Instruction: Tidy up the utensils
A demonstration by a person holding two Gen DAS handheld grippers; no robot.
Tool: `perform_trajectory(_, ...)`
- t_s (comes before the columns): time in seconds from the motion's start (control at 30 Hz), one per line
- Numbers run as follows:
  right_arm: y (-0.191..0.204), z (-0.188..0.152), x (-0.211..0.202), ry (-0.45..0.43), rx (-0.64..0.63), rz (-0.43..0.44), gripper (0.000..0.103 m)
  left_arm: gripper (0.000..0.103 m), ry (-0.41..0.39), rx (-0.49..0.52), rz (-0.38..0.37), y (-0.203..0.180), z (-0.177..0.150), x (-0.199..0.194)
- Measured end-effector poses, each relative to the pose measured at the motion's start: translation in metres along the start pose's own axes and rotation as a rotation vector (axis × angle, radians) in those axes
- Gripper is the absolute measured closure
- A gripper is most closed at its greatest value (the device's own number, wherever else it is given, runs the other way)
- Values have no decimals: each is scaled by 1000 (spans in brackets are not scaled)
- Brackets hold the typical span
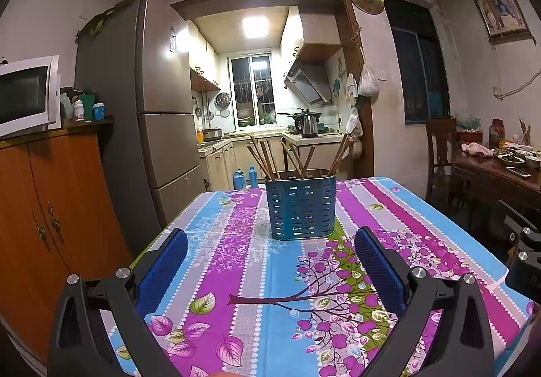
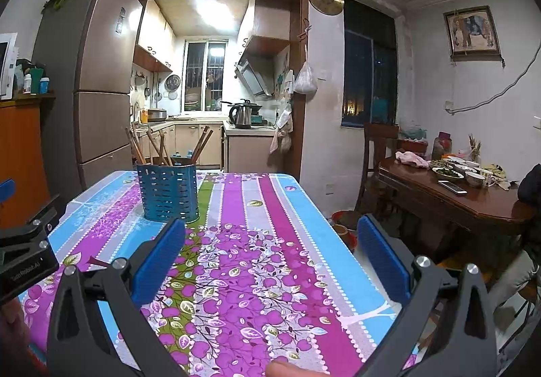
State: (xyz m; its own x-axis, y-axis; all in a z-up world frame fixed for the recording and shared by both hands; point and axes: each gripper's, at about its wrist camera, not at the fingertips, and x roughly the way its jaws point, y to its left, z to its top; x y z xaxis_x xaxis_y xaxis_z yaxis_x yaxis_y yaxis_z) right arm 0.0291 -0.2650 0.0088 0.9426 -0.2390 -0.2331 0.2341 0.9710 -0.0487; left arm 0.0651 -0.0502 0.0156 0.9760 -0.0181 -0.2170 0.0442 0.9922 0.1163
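Both grippers hovering over counter (image 1: 236,275), left gripper (image 1: 270,262) and right gripper (image 2: 270,248) fingers spread, gripping nothing; chopsticks (image 1: 270,157) sitting in blue holder (image 1: 301,208).

- We see a table (image 1: 236,275) covered with a cloth striped in blue, purple, grey and green, printed with leaves and a berry tree.
- Our blue slotted holder (image 1: 300,208) stands upright on it, toward the far edge and about midway between the side edges, with brown chopsticks (image 1: 267,157) leaning inside.
- We find nothing else lying on the cloth.
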Motion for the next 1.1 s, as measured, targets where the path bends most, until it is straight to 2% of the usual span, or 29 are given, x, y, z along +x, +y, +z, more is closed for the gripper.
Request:
perform_trajectory(0.63,0,2,0,-4,-9,3,5,4,-1,1,-5,-1,-1,2)
perform_trajectory(0.83,-1,5,-1,-12,-11,4,5,4,-15,2,25,-2,-3,6)
perform_trajectory(1.1,-4,7,2,-11,-14,-1,5,7,-6,-1,-43,-2,-5,10)
